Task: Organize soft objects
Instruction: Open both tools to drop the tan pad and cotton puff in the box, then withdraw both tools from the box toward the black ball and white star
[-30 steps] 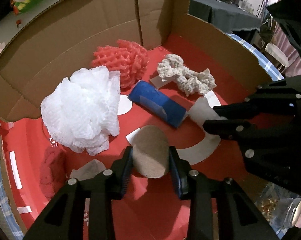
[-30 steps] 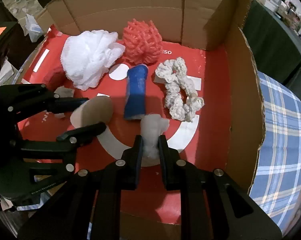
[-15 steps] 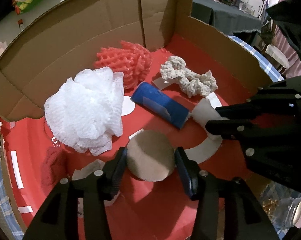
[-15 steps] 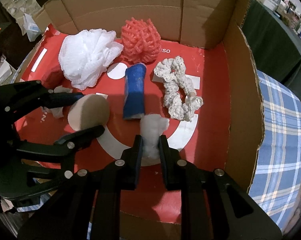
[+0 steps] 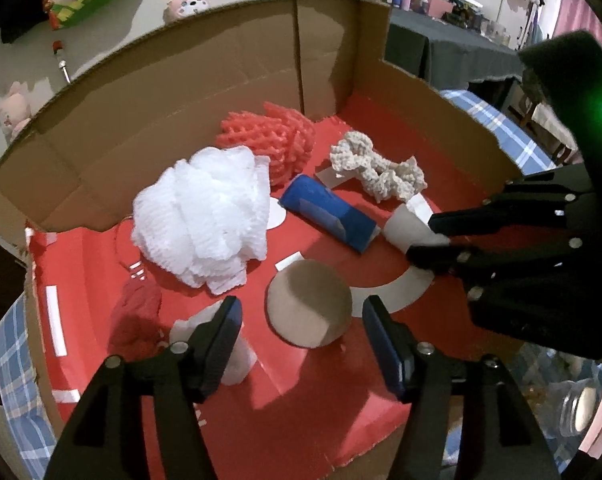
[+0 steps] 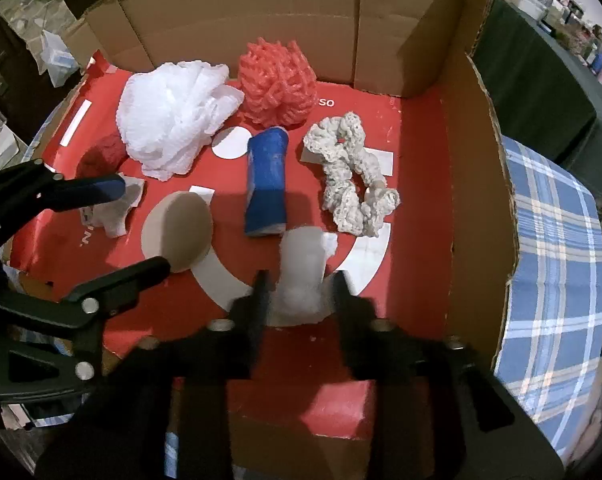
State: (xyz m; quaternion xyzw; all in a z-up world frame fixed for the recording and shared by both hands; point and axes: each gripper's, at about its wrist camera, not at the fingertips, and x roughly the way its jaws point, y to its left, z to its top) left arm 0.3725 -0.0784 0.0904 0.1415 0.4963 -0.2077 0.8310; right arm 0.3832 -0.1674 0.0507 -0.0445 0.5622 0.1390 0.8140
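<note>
Jaws of both hand-held grippers gape round tan sponge disc (image 5: 309,308) and white fluff (image 6: 303,276)

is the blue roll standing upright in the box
No, the blue roll lies on its side on the red floor of the cardboard box, between the white mesh pouf and the cream crocheted scrunchie.

The left gripper (image 5: 301,334), jaws just opening, is hovering clear of the tan round sponge (image 5: 309,308) lying on the red box floor (image 5: 285,396).
</note>
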